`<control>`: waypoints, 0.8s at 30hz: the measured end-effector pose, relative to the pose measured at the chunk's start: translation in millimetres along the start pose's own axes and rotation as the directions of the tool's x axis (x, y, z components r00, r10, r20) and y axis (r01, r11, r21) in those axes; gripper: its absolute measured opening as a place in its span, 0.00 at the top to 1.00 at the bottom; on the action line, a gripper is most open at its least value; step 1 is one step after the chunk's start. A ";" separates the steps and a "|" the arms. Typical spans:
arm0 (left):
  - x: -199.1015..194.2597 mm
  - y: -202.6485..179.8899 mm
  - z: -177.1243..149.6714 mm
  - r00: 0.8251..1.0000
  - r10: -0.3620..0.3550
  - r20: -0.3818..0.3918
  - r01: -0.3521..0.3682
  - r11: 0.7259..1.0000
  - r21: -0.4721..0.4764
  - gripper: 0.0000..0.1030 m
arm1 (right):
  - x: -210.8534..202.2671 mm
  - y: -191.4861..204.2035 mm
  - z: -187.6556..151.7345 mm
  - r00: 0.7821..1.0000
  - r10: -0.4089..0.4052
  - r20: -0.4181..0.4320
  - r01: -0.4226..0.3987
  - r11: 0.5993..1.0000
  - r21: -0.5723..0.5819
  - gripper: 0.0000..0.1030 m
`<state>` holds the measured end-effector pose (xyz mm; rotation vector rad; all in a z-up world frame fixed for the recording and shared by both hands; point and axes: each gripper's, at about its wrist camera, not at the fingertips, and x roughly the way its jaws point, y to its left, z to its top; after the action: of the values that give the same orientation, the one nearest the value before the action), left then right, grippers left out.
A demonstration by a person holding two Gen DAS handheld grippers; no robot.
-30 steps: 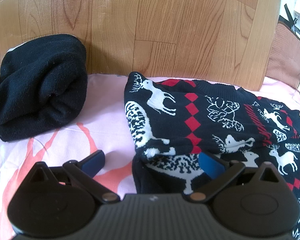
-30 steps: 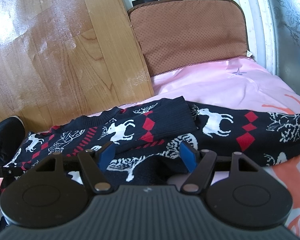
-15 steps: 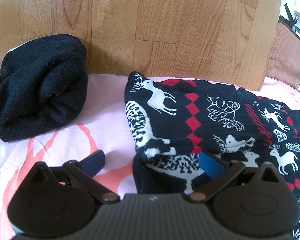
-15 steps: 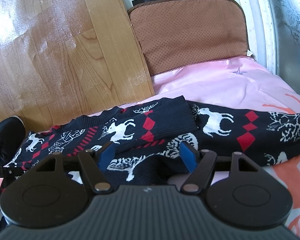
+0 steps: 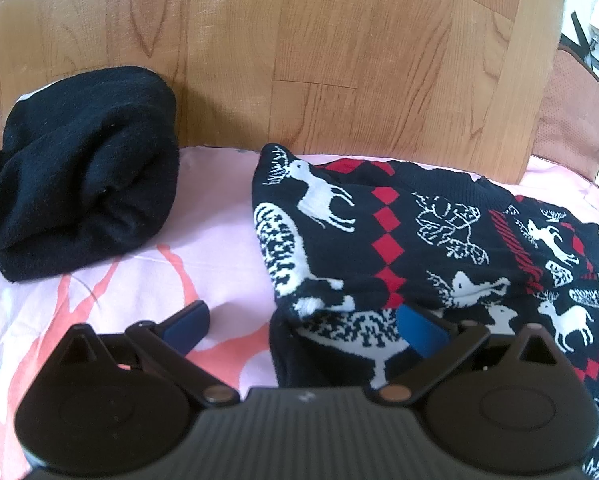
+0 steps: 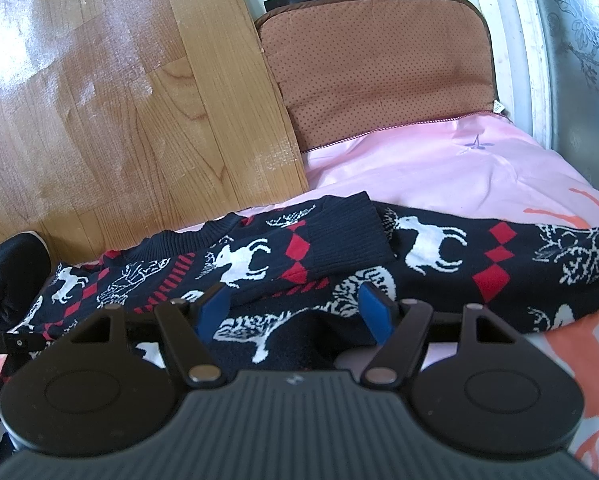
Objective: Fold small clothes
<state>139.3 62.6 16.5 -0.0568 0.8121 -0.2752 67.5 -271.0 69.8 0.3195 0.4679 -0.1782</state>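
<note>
Where sweater (image 5: 419,240) lies, black bundle (image 5: 79,168) beside.

Left gripper (image 5: 307,324): angled steeply down, jaws spread wide. Blue pads (image 5: 419,334) clamp nothing; the right-hand pad sits against knit fabric, the other over bare sheet.

Right gripper (image 6: 295,310): tilted down more shallowly, jaws parted, narrower than the left. Fabric lies between its pads; no pinch visible.

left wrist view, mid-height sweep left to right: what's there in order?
Black fleece bundle → bare strip of pink sheet → reindeer sweater → brown cushion at the far right edge.
</note>
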 end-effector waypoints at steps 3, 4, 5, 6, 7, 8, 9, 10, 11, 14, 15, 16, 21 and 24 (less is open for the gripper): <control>-3.4 6.7 3.1 1.000 -0.004 -0.009 0.004 0.999 -0.039 0.00 | -25.9 -13.2 16.4 0.999 0.002 0.049 -0.003 1.000 0.021 0.41; -5.7 9.5 4.0 1.000 -0.009 -0.005 0.009 0.999 -0.054 0.00 | -41.9 -22.3 24.0 0.995 -0.001 0.097 -0.003 0.999 0.036 0.41; -7.7 11.5 5.1 1.000 -0.014 0.003 0.014 0.998 -0.065 0.00 | -58.4 -34.2 32.4 0.990 -0.019 0.141 0.010 0.998 0.061 0.41; -12.1 14.0 6.1 1.000 -0.014 0.020 0.016 0.997 -0.075 0.00 | -72.8 -47.2 39.6 0.984 -0.044 0.173 0.028 0.995 0.094 0.41; -14.8 14.3 7.4 0.999 -0.013 0.035 0.016 0.997 -0.078 0.00 | -88.1 -63.3 45.4 0.978 -0.075 0.197 0.047 0.989 0.140 0.42; -19.5 14.8 8.2 0.998 -0.014 0.054 0.019 0.997 -0.079 0.00 | -99.8 -78.5 48.2 0.973 -0.101 0.207 0.061 0.980 0.189 0.45; -25.6 15.0 8.6 0.997 -0.018 0.081 0.024 0.997 -0.078 0.00 | -109.5 -94.6 48.8 0.972 -0.123 0.202 0.072 0.968 0.242 0.48; -30.9 14.3 9.0 0.994 -0.022 0.107 0.030 0.997 -0.074 0.00 | -116.5 -111.2 47.3 0.973 -0.144 0.181 0.086 0.952 0.295 0.53; -35.0 12.8 9.1 0.991 -0.029 0.132 0.038 0.997 -0.066 0.00 | -120.1 -123.5 44.5 0.974 -0.167 0.156 0.107 0.937 0.334 0.57; -46.6 5.1 6.9 0.976 -0.081 0.203 0.088 0.996 -0.029 0.00 | -121.9 -156.4 28.6 0.971 -0.227 0.072 0.172 0.879 0.445 0.64; -47.5 2.1 6.2 0.972 -0.097 0.214 0.103 0.995 -0.016 0.00 | -120.4 -165.3 22.1 0.971 -0.235 0.052 0.182 0.857 0.482 0.65; -47.8 -1.1 5.1 0.969 -0.113 0.220 0.116 0.993 0.000 0.00 | -118.5 -173.0 16.3 0.970 -0.242 0.037 0.189 0.835 0.517 0.65; -40.6 -12.2 3.2 0.968 -0.141 0.207 0.133 0.990 0.050 0.00 | -111.9 -200.9 12.4 0.937 -0.349 0.025 0.277 0.784 0.555 0.63; -36.8 -11.5 2.5 0.969 -0.141 0.201 0.135 0.990 0.041 0.00 | -110.0 -225.5 13.8 0.914 -0.405 0.029 0.309 0.740 0.598 0.63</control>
<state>114.5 61.1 46.1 -0.1149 0.6010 -0.4052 -77.7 -476.1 74.3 0.8174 0.3009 -0.7352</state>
